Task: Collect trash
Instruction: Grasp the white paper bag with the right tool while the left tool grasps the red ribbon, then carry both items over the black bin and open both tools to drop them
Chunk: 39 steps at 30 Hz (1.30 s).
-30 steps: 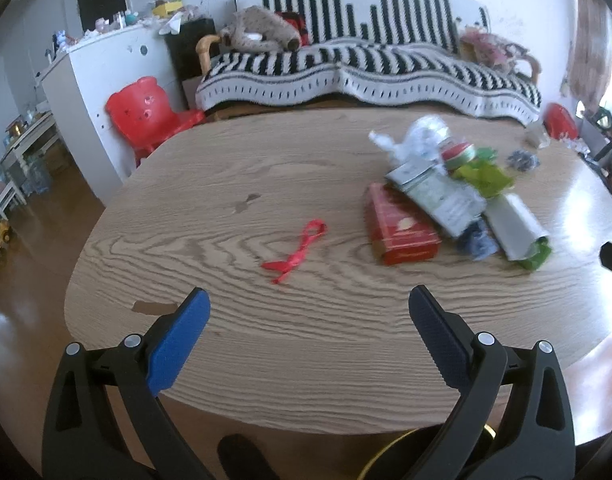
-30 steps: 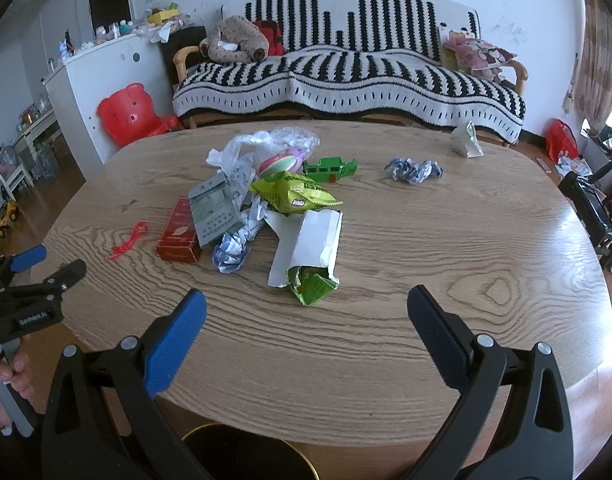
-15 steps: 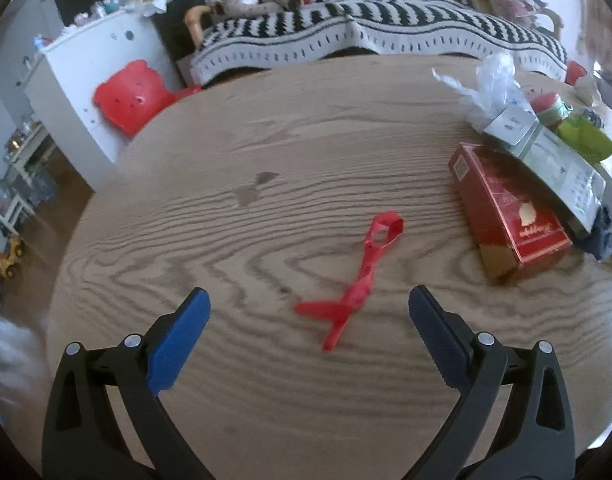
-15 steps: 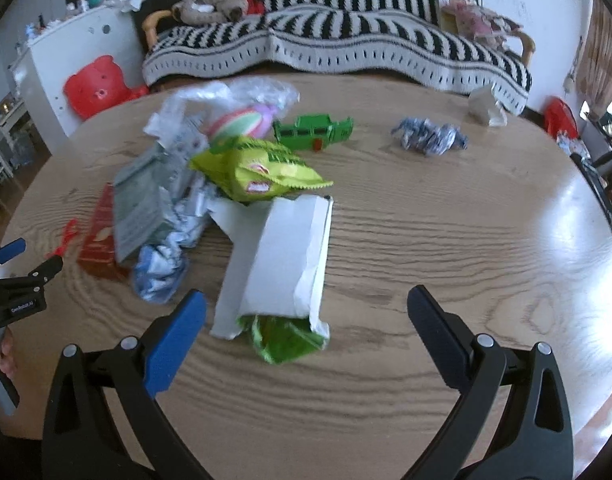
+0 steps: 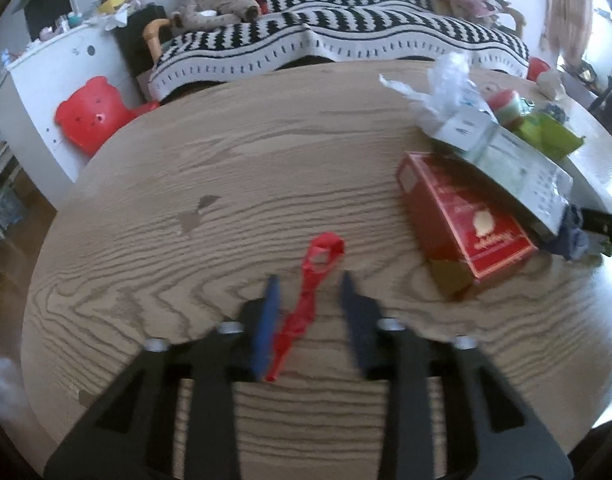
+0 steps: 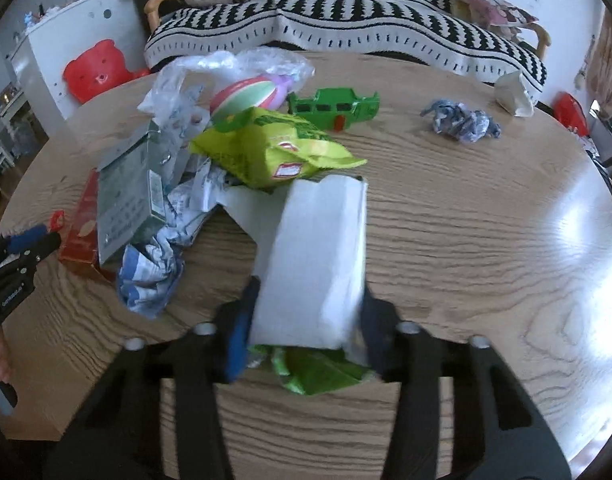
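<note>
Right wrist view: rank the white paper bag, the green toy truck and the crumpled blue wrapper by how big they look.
1. white paper bag, though nearest the camera
2. green toy truck
3. crumpled blue wrapper, close to the truck in apparent size, so that order is unsure

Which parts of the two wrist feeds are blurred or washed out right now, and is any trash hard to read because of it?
Left wrist view: the left gripper is motion-smeared around the sharper red ribbon; window light whitens the right edge. Right wrist view: the right gripper blurs against the white paper bag; glare bleaches the table. Fisheye bends both rims.
</note>
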Tool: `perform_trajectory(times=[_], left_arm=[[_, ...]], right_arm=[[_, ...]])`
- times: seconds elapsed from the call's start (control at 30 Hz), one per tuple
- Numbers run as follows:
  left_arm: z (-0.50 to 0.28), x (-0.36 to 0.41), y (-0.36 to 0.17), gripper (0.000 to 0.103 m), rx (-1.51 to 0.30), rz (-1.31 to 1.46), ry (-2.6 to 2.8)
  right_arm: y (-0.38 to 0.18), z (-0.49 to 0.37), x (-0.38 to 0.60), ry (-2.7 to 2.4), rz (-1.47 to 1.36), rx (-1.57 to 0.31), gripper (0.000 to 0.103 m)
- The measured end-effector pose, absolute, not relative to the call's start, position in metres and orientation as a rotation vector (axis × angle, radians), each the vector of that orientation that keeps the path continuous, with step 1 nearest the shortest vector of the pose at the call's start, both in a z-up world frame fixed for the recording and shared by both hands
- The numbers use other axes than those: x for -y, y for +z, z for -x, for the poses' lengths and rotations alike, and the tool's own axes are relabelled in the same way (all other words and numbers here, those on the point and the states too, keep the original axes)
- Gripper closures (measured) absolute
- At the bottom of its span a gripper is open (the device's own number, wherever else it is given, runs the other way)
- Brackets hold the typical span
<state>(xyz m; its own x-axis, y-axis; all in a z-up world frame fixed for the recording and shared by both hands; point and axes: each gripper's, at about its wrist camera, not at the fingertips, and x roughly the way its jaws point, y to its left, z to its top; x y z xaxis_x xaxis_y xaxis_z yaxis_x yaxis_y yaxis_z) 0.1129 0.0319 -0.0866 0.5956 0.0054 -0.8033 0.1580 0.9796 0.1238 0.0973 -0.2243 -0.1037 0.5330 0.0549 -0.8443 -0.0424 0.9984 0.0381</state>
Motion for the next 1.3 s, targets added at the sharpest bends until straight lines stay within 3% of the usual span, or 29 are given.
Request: perform_trajectory(times=[0.17, 0.53, 1.3], left_arm=[[-0.106, -0.038, -0.08, 0.096, -0.957, -0.147, -0.058], [-0.064, -0.03, -0.03, 0.096, -0.872, -0.087, -0.102], [0.06, 0.021, -0.014, 0.096, -0.87, -0.089, -0.367]], right_arm=[[-0.091, -0.086, 0.235, 0.081, -0.074, -0.982, 0.068], [-0.036, -0.04, 0.26, 0.117, -0.101, -0.837, 0.068], [-0.028, 0.081, 0.241, 0.316, -0.041, -0.85, 0.068]])
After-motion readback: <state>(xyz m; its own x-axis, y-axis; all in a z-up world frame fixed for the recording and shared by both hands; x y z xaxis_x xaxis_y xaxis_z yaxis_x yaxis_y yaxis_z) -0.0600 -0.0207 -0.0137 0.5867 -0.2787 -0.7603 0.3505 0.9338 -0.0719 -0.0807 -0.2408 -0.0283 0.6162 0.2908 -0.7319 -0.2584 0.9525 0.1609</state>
